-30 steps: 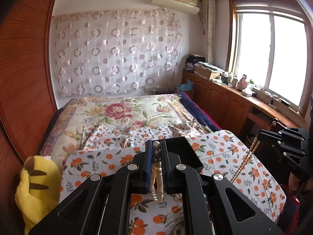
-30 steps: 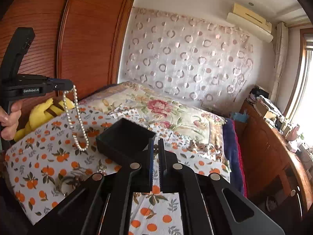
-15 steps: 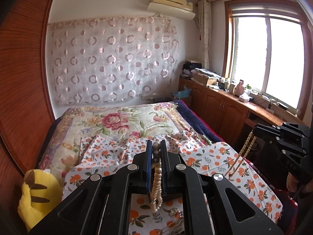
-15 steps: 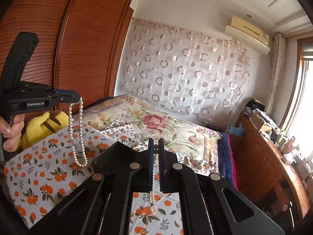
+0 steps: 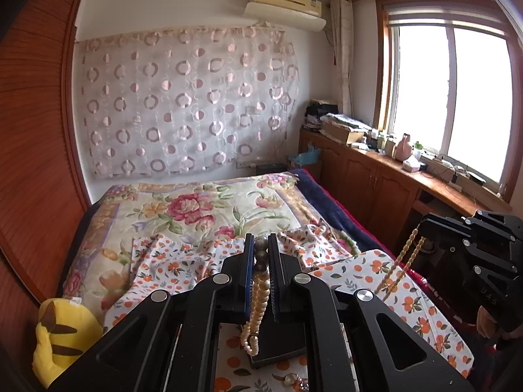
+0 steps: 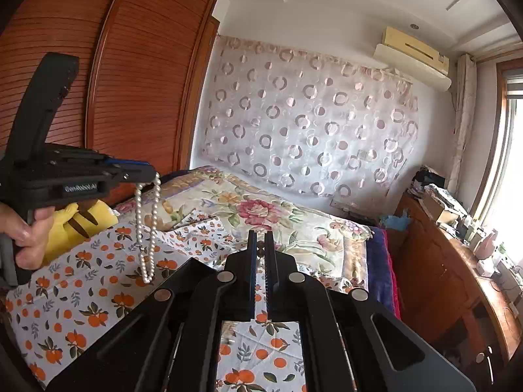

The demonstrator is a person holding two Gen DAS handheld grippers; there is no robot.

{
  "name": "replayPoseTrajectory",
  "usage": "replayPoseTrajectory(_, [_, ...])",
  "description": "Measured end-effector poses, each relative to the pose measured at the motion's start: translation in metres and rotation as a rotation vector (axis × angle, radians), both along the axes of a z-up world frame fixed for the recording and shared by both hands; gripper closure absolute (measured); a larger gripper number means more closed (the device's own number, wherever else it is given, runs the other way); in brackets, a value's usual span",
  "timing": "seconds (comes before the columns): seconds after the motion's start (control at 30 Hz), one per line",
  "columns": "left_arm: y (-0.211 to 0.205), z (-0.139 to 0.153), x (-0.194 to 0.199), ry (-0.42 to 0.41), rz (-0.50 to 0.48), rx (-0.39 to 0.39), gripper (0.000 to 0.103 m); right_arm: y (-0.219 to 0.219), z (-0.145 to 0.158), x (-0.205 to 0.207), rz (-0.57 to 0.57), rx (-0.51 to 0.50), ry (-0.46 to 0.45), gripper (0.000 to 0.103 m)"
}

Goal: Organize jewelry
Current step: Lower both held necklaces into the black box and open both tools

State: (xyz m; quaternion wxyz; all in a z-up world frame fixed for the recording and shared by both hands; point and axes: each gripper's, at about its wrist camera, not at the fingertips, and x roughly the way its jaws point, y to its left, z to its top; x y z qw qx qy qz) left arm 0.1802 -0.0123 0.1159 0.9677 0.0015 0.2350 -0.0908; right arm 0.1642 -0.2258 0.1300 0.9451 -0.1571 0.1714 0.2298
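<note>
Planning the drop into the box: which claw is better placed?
Left. The left claw holds the pearl strand seemingly over the black box; the right claw dangles its beads off to the side.

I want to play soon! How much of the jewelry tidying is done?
Nothing visibly put away yet. The left tool holds the pearl necklace, the right tool a beige bead strand, both dangling above the bed. Left: probably laying them in the black box, plus a small piece on the orange-print cloth.

Home bedroom, floral-quilted bed (image 5: 196, 209), wooden wardrobe (image 6: 130, 75), air conditioner (image 5: 284, 6)
</note>
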Motion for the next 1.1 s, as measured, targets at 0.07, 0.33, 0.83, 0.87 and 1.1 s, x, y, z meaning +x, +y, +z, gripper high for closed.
replayPoseTrajectory(0.07, [-0.002,-0.006,0.003,0.011,-0.003,-0.001,0.096,0.001,-0.003,0.004,-0.002,-0.002,0.003,0.098])
replayPoseTrajectory(0.33, [-0.004,-0.029,0.019,0.063,-0.004,-0.009,0.095,0.001,-0.003,0.016,-0.010,0.011,0.012,0.098])
replayPoseTrajectory(0.83, [0.027,-0.082,-0.005,0.130,0.039,0.000,0.090,0.030,0.002,0.033,0.011,0.007,-0.021,0.098])
replayPoseTrajectory(0.87, [0.030,-0.085,-0.007,0.134,0.041,0.001,0.090,0.032,0.003,0.033,0.011,0.005,-0.024,0.098])
replayPoseTrajectory(1.1, [0.040,-0.106,-0.025,0.156,0.042,-0.015,0.089,0.038,-0.003,0.042,0.006,-0.009,-0.002,0.098])
